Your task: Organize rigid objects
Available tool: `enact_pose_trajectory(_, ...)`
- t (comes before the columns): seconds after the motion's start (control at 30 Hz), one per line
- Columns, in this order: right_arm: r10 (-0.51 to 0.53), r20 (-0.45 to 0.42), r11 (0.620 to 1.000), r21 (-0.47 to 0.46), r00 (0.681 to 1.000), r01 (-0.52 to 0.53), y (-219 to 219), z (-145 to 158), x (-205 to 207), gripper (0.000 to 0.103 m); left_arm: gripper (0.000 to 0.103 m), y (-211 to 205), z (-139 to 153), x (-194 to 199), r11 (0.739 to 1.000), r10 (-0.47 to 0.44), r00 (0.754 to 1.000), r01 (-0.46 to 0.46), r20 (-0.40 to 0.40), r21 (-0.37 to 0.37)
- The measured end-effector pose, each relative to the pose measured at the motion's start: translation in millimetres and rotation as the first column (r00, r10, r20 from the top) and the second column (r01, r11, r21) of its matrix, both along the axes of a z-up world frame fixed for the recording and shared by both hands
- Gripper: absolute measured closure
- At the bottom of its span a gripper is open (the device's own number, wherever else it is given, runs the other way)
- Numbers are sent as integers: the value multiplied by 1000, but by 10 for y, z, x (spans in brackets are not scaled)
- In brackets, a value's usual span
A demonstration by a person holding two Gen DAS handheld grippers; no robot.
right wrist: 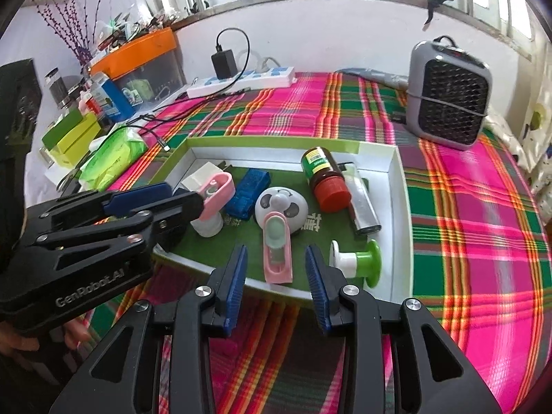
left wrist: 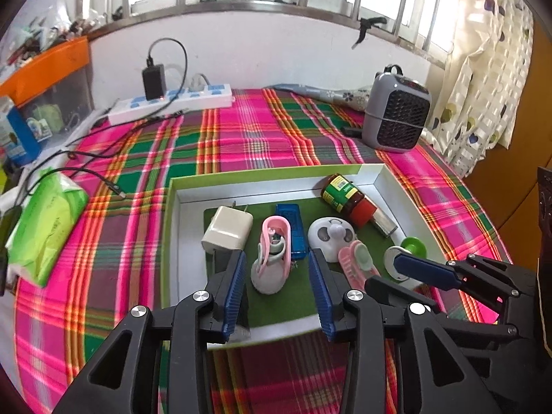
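Every small rigid item in view lies inside the shallow white cardboard tray with a green rim (left wrist: 174, 241) on the plaid cloth: a cream square plug adapter (left wrist: 227, 230) at ten o'clock of the tray's green floor, a blue ribbed plastic block (left wrist: 291, 231) near the centre, a white round panda-faced mini fan (right wrist: 281, 207) just right of it, and a brown bottle with a red cap and green label (right wrist: 322, 179) on its side at one o'clock, touching a silver metal bar (right wrist: 362, 207). The left gripper (left wrist: 277, 269) is spread wide and empty, its blue pads either side of an upright white-and-pink clip-like piece (left wrist: 270, 258). The right gripper (right wrist: 276, 269) also gapes wide with nothing in it, straddling a flat pink-and-mint holder (right wrist: 276, 248), with a white spool on a green sucker (right wrist: 358, 258) at its three o'clock. This fits items just released as well as items about to be gripped; which, I cannot tell.
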State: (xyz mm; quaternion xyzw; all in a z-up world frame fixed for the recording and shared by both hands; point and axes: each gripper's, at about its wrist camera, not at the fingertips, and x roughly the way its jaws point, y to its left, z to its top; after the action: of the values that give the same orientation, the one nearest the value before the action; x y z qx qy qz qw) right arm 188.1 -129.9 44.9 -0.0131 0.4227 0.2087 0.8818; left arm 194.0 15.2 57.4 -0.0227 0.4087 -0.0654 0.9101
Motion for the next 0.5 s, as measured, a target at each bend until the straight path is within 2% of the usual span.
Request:
enact_pose_trajectory(0.13, -18, 12, 1000, 5, 1000, 18, -23, 38, -95, 67, 66, 8, 60, -164, 1000, 19, 1000, -19, 13, -6)
enact_pose_trajectory(0.4, -49, 45, 998, -33, 998, 51, -40, 76, -303, 67, 66, -9, 27, -466, 997, 61, 998, -61, 4, 49)
enact_pose_trajectory(0.5, -52, 50, 997, -55, 997, 55, -30, 58, -377, 67, 66, 5, -24, -547, 997, 69, 998, -69, -12, 32)
